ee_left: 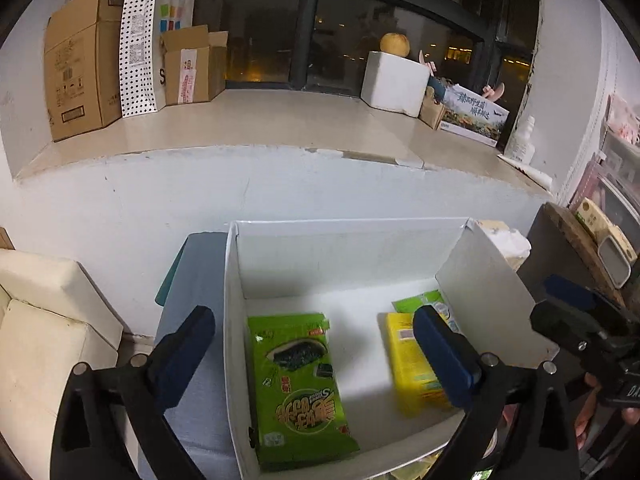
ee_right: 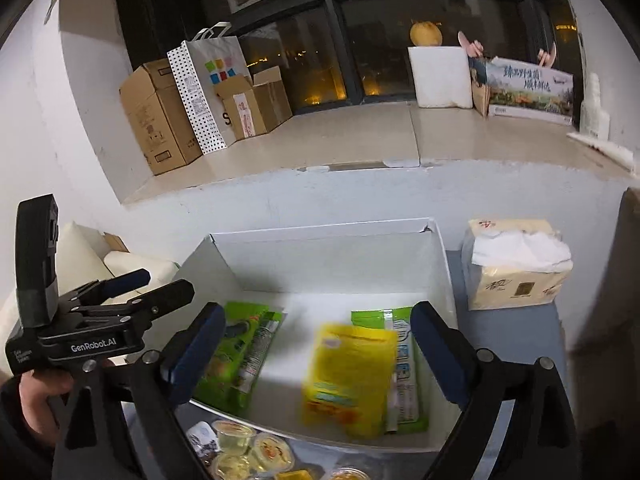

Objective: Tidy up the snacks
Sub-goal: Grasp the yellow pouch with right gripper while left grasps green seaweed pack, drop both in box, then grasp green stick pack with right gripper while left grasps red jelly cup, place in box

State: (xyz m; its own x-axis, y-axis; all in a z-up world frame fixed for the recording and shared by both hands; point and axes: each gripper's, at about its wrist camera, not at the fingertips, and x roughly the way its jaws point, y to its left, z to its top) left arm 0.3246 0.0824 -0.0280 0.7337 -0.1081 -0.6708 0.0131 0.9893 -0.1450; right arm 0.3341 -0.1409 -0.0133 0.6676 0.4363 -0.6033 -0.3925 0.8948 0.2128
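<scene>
A white open box [ee_left: 236, 304] [ee_right: 320, 240] stands on a grey table. Inside lie a green seaweed packet [ee_left: 298, 388] [ee_right: 236, 356] on the left, a yellow packet [ee_left: 412, 364] [ee_right: 348, 376] on the right, blurred in the right wrist view, and a green-and-white packet [ee_left: 420, 302] [ee_right: 400, 360] under it. My left gripper [ee_left: 312, 360] is open and empty over the box's near edge. My right gripper [ee_right: 316, 352] is open, empty, just above the yellow packet. Each gripper shows in the other's view: the right [ee_left: 576, 320], the left [ee_right: 120, 296].
Several jelly cups [ee_right: 248, 448] lie on the table before the box. A tissue pack [ee_right: 516, 264] stands right of it. A cream sofa [ee_left: 44, 320] is at the left. The window ledge [ee_left: 280, 120] behind holds cardboard boxes [ee_left: 80, 60], a dotted bag [ee_left: 140, 40] and a foam box [ee_left: 396, 80].
</scene>
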